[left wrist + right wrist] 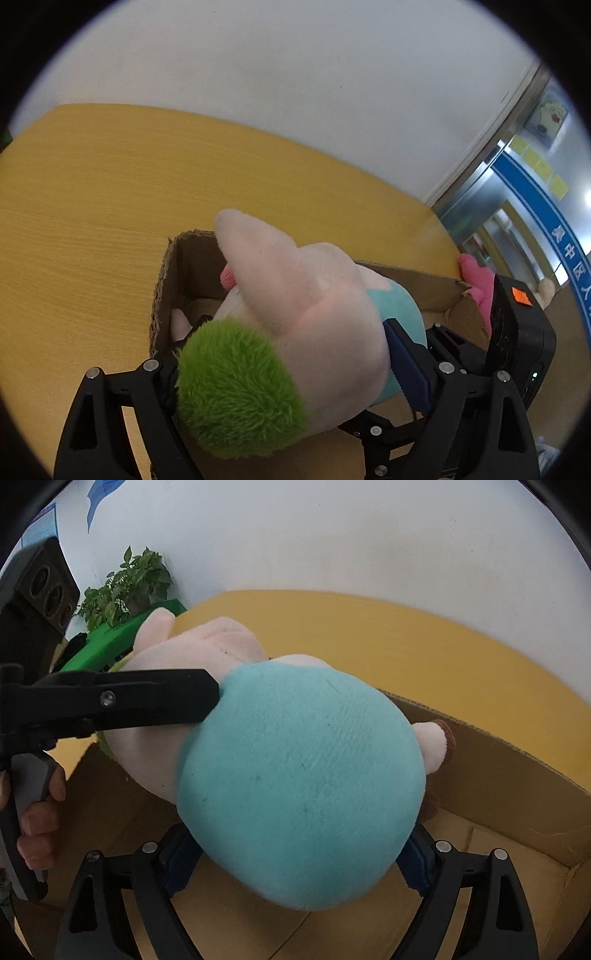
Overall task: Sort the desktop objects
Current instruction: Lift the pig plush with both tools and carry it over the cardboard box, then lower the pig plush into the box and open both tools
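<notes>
A plush toy [314, 306] with a pale pink head, a green tuft and a teal body is held over an open cardboard box [173, 266]. My left gripper [291, 354] is shut on its head end. My right gripper [295, 853] is shut on its teal body [303, 775]. In the right wrist view the left gripper's finger [147, 698] presses the toy from the left, and the box wall [498, 775] runs behind and below the toy. Another pink plush piece [181, 321] lies inside the box.
The box stands on a yellow wooden table [92, 206] against a white wall. A bright pink toy [476, 280] sits past the box's right corner. A potted plant [125, 587] on a green stand is at the far left in the right wrist view.
</notes>
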The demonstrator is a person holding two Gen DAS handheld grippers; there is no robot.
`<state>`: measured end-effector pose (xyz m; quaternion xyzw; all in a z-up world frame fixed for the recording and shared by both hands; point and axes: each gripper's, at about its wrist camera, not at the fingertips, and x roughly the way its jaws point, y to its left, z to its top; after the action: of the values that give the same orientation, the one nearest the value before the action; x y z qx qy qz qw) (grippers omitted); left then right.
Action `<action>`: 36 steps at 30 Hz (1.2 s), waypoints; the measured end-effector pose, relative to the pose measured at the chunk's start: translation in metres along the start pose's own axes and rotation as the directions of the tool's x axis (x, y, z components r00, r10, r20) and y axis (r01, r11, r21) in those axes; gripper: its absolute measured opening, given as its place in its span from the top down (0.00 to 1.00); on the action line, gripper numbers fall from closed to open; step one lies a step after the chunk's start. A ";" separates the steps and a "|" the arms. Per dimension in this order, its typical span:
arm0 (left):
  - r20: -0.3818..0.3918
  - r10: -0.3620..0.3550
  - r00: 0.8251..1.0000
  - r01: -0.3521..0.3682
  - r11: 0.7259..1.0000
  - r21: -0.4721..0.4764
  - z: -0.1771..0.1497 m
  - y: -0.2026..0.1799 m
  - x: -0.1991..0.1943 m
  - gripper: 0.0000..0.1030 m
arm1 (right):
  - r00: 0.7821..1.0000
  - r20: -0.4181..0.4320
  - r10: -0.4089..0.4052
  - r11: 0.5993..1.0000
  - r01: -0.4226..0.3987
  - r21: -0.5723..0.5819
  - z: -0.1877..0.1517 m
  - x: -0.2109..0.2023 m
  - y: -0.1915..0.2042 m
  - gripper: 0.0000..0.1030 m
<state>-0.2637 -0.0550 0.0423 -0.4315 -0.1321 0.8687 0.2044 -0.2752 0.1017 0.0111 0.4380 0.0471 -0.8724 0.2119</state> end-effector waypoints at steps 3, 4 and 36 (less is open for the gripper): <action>-0.027 0.043 0.999 -0.042 0.999 0.020 -0.001 -0.009 0.003 0.08 | 0.997 -0.059 -0.049 0.999 0.049 -0.004 -0.005 0.013 0.002 0.03; -0.031 0.044 0.999 -0.044 0.999 0.005 -0.001 -0.008 0.002 0.08 | 0.997 -0.065 -0.051 0.999 0.052 0.001 -0.006 0.014 0.002 0.02; -0.120 0.018 0.993 0.008 0.978 0.209 -0.138 -0.031 -0.102 0.08 | 0.919 -0.236 0.316 0.933 -0.256 0.253 -0.024 -0.026 0.029 0.00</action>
<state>-0.0896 -0.0688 0.0440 -0.4598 -0.0265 0.8504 0.2541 -0.2317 0.0905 0.0201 0.5765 -0.0848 -0.7629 0.2801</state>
